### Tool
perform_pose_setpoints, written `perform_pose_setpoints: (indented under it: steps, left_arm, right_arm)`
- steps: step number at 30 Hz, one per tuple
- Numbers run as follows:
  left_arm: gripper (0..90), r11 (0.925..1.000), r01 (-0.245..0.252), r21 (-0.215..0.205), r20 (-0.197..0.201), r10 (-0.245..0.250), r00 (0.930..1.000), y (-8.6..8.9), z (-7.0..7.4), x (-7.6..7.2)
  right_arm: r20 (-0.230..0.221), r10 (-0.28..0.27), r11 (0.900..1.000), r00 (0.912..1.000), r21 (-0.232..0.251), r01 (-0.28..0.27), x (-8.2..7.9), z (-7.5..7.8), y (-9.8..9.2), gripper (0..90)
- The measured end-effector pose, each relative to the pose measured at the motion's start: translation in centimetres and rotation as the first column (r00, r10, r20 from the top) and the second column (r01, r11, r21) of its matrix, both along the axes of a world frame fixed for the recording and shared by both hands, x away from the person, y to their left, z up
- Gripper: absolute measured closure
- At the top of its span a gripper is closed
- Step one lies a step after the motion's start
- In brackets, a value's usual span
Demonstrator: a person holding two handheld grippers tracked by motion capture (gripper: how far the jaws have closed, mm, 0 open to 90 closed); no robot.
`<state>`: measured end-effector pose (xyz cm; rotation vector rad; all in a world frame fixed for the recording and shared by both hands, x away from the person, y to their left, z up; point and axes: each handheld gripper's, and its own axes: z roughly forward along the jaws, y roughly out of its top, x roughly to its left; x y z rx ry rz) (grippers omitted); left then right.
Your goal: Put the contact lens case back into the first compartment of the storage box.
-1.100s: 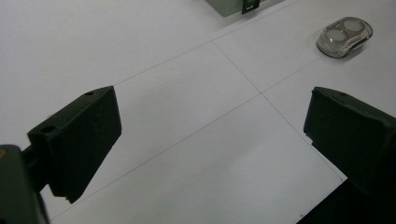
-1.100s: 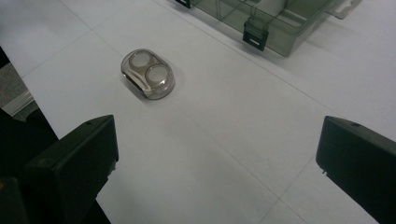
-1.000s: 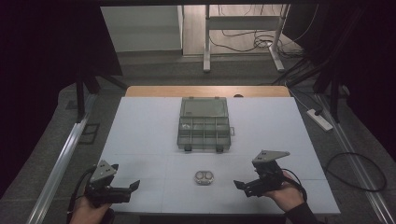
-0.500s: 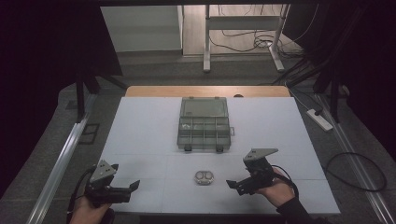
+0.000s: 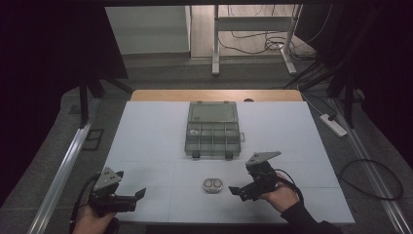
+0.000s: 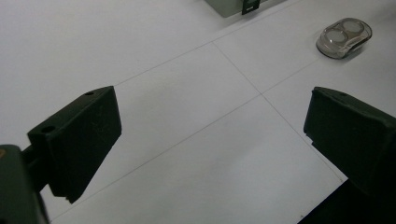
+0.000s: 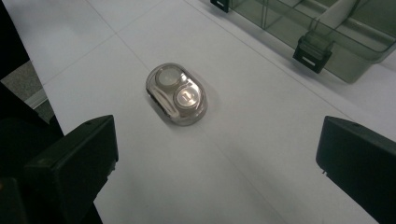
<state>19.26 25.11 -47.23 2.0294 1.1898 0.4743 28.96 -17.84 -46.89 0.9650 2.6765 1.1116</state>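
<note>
A small clear oval case (image 5: 213,185) with two round wells lies on the white table (image 5: 146,146) near the front middle. It appears ahead of the right jaws as the oval case (image 7: 179,95) and at the far upper right as the case (image 6: 343,37) in the left gripper view. A grey-green compartment box (image 5: 213,129) stands open behind it. My right gripper (image 5: 238,191) is open, just right of the case and pointing at it. My left gripper (image 5: 136,196) is open at the front left, over bare table.
The box's front latches (image 7: 310,52) face the case. A wooden table edge (image 5: 214,95) lies behind the white surface. A power strip (image 5: 333,124) and cables lie on the floor to the right. A metal rail (image 5: 65,165) runs along the left.
My right gripper has moved left and forward toward the oval case. The left gripper has stayed in place.
</note>
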Motion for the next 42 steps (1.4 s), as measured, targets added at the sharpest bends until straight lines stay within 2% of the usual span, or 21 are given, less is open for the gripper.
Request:
perform_pose_setpoints:
  steps: [29,36,42]
  left_arm:
    - [4.0,1.0,0.003,0.002,-0.001,-0.003,1.0,0.0,0.0,0.0]
    - [3.9,1.0,0.004,0.002,0.0,-0.004,1.0,0.0,0.0,0.0]
    - [3.9,1.0,0.003,0.002,0.002,-0.003,1.0,0.0,0.0,0.0]
  right_arm:
    - [-0.024,0.047,0.998,0.9986,-0.036,-0.047,1.3,-0.7,3.2,0.0]
    - [-0.026,0.057,0.995,0.998,-0.084,-0.059,1.4,-0.9,4.4,0.0]
    - [-0.035,0.059,0.992,0.9977,-0.107,-0.062,1.6,-1.0,5.3,0.0]
